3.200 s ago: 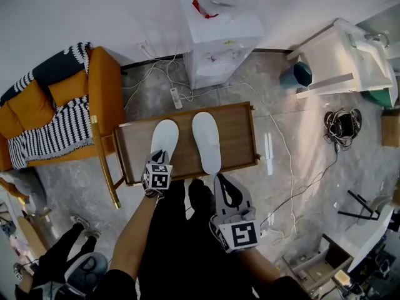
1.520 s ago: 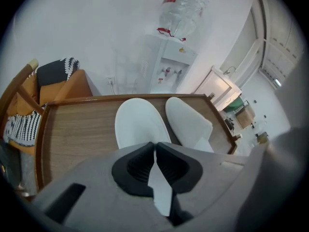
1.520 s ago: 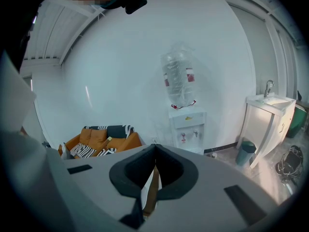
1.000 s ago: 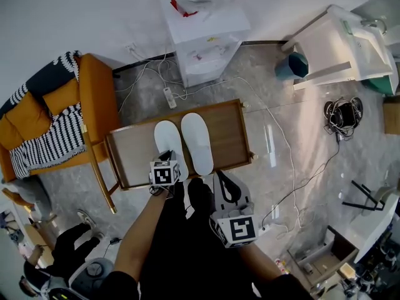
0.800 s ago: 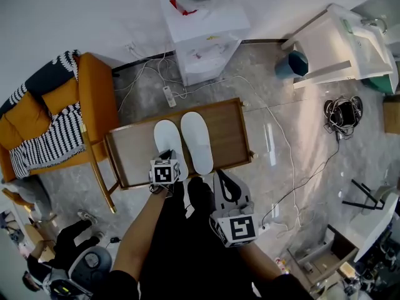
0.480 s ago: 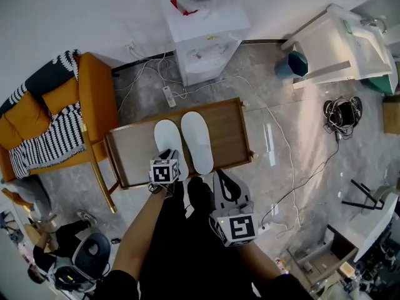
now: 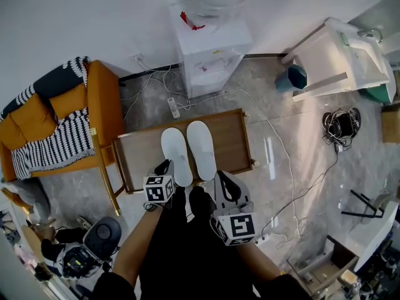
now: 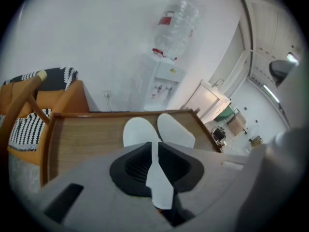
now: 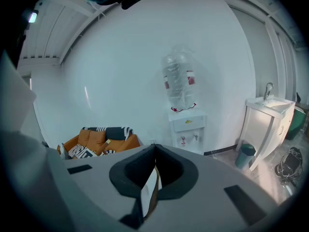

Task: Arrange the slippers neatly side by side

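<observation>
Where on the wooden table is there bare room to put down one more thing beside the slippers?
Two free patches on the wooden table: one between its left rim and the left slipper, one between the right slipper and its right rim. The middle is crowded: the slippers lie close side by side.

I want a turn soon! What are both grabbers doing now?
Left gripper: opening, a slipper heel between its jaws.
Right gripper: shut, holding nothing.

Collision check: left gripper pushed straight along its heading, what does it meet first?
The left slipper: its heel seems to sit between the left gripper's opening jaws, on the wooden table.
</observation>
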The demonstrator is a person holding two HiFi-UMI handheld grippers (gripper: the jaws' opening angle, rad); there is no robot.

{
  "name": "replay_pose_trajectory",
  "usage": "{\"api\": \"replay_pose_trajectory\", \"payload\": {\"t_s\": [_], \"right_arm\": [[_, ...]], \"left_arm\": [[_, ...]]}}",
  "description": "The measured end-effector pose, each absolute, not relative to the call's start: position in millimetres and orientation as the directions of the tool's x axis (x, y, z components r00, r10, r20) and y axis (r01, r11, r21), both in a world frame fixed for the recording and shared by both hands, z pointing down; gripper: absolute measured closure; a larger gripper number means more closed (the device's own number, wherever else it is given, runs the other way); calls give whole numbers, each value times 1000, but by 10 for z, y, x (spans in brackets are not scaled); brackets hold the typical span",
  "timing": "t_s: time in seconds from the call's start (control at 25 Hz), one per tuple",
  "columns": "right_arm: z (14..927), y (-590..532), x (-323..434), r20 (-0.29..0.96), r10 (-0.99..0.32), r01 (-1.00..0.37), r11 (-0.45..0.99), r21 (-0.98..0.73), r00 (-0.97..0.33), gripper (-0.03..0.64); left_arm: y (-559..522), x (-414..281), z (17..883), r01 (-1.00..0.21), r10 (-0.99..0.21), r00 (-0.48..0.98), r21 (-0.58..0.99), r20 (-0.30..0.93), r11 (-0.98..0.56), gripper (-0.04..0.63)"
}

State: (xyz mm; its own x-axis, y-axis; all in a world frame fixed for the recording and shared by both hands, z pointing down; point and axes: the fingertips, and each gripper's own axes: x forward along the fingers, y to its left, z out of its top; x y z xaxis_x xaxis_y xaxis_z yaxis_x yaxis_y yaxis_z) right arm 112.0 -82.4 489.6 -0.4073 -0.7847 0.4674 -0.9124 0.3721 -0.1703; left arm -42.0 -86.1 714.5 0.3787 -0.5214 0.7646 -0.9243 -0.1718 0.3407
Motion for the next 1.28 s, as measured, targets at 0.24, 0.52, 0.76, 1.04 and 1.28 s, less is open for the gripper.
{"api": "replay_pose_trajectory", "payload": {"t_s": [0.24, 0.52, 0.76, 1.04, 1.28], "right_arm": [[4573, -882, 964, 416, -809, -909, 385, -162, -416, 603], [4205, -885, 699, 360, -811, -887, 431, -163, -461, 604], [3965, -849, 483, 318, -808, -868, 467, -169, -497, 603], [3898, -852, 388, 299, -798, -852, 488, -189, -524, 604], [3838, -888, 376, 286, -808, -857, 486, -170, -515, 604]], "left_arm": [[-889, -723, 6108, -907, -707, 399, 363, 584, -213, 578], [-869, -1041, 4750, -945, -876, 300, 241, 378, -220, 578], [-706, -1123, 3821, -970, -952, 233, 121, 200, -212, 577], [-643, -1109, 3844, -970, -949, 241, 82, 201, -229, 578], [-776, -1212, 3674, -976, -967, 214, 79, 139, -205, 578]]}}
